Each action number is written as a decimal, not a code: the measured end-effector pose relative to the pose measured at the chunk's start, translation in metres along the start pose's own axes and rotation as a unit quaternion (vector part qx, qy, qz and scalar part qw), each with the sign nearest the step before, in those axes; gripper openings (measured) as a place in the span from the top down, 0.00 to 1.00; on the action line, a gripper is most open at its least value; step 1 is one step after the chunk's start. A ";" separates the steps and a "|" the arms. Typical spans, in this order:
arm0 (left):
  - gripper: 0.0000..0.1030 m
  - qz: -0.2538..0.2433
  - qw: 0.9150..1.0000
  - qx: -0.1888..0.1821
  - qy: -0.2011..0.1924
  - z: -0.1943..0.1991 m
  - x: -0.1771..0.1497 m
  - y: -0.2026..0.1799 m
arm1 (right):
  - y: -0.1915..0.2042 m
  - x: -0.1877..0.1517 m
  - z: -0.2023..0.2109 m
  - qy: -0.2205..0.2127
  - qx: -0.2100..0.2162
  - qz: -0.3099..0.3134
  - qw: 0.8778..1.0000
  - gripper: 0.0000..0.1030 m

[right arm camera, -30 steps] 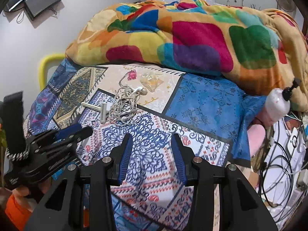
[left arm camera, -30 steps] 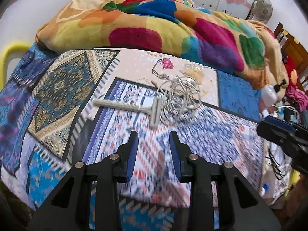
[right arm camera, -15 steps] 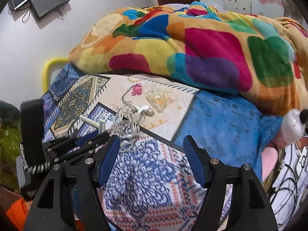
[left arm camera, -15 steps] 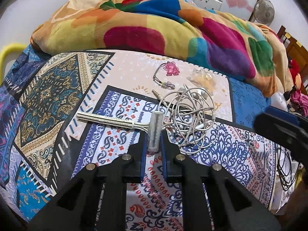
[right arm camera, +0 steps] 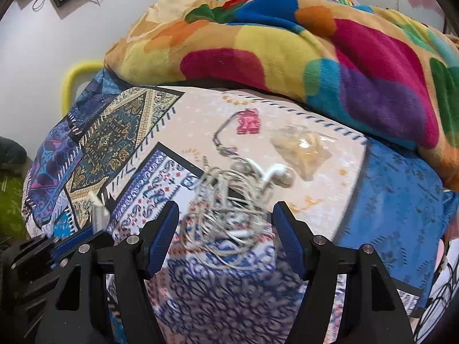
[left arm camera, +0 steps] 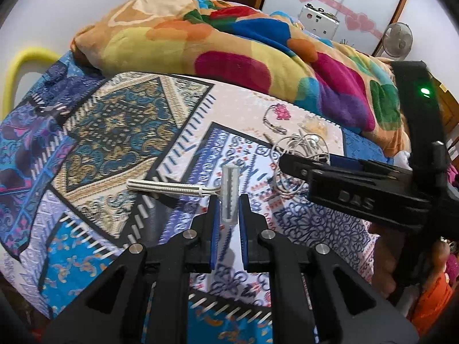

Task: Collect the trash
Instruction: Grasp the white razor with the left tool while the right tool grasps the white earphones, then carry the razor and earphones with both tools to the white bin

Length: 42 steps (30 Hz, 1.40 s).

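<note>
Both claws have advanced: the left gripper (left arm camera: 229,210) now pinches the disposable razor (left arm camera: 229,192) by its head, handle pointing to nine o'clock. Nearer the tangled earphones (right arm camera: 229,206), the right gripper (right arm camera: 225,226) gapes empty, cord at twelve o'clock on the bedsheet (right arm camera: 387,200).

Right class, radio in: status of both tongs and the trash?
Left tongs shut on disposable razor. Right tongs open, straddling earphone tangle, not gripping. Plastic wrapper untouched beyond.
</note>
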State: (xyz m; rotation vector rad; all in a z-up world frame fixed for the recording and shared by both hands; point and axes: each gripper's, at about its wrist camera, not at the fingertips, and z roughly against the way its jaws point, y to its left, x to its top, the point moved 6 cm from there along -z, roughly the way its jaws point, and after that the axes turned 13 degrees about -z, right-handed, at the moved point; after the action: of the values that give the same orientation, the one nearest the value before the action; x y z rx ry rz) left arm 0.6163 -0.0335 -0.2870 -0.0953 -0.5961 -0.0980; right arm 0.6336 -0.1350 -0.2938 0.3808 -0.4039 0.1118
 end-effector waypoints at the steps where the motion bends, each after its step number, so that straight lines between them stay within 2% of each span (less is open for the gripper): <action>1: 0.89 0.001 1.000 0.001 0.000 0.001 -0.001 0.001 | 0.002 0.000 -0.003 0.002 -0.001 -0.001 1.000 0.37; 4: 0.89 0.008 1.000 -0.001 -0.001 0.003 -0.004 0.004 | 0.007 0.003 -0.007 -0.006 -0.016 0.001 1.000 0.36; 5: 0.89 0.010 1.000 -0.001 0.000 0.004 -0.005 0.005 | 0.008 0.004 -0.008 -0.010 -0.024 0.003 1.000 0.39; 7: 0.89 0.013 1.000 0.000 0.000 0.006 -0.006 0.006 | 0.009 0.006 -0.009 -0.016 -0.049 0.009 0.999 0.53; 8: 0.89 0.016 1.000 -0.001 0.001 0.007 -0.007 0.007 | 0.009 0.008 -0.010 -0.019 -0.061 0.013 0.998 0.66; 9: 0.89 0.017 1.000 -0.003 0.001 0.008 -0.007 0.007 | 0.010 0.009 -0.011 -0.019 -0.069 0.020 0.997 0.72; 11: 0.89 0.017 1.000 -0.003 0.000 0.011 -0.007 0.007 | 0.010 0.011 -0.010 -0.008 -0.057 0.016 0.998 0.84; 14: 0.89 0.019 1.000 -0.012 0.000 0.020 -0.010 0.005 | 0.009 0.012 -0.003 0.004 -0.044 0.007 0.999 0.90; 22: 0.89 0.027 0.999 -0.014 -0.010 0.057 -0.017 0.000 | 0.020 0.011 0.050 -0.019 -0.034 0.014 0.999 0.93; 32: 0.89 0.030 0.998 0.013 -0.051 0.143 -0.021 0.005 | 0.061 -0.006 0.133 -0.055 -0.013 0.051 0.997 0.93; 42: 0.89 0.051 0.994 0.051 -0.082 0.232 -0.064 0.025 | 0.121 -0.046 0.204 -0.095 0.016 0.102 0.990 0.93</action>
State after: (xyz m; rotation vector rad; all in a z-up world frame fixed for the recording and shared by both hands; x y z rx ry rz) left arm 0.4380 0.0229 -0.1338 -0.0352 -0.7588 0.0399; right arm 0.4958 -0.1029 -0.0984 0.3832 -0.6298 0.2826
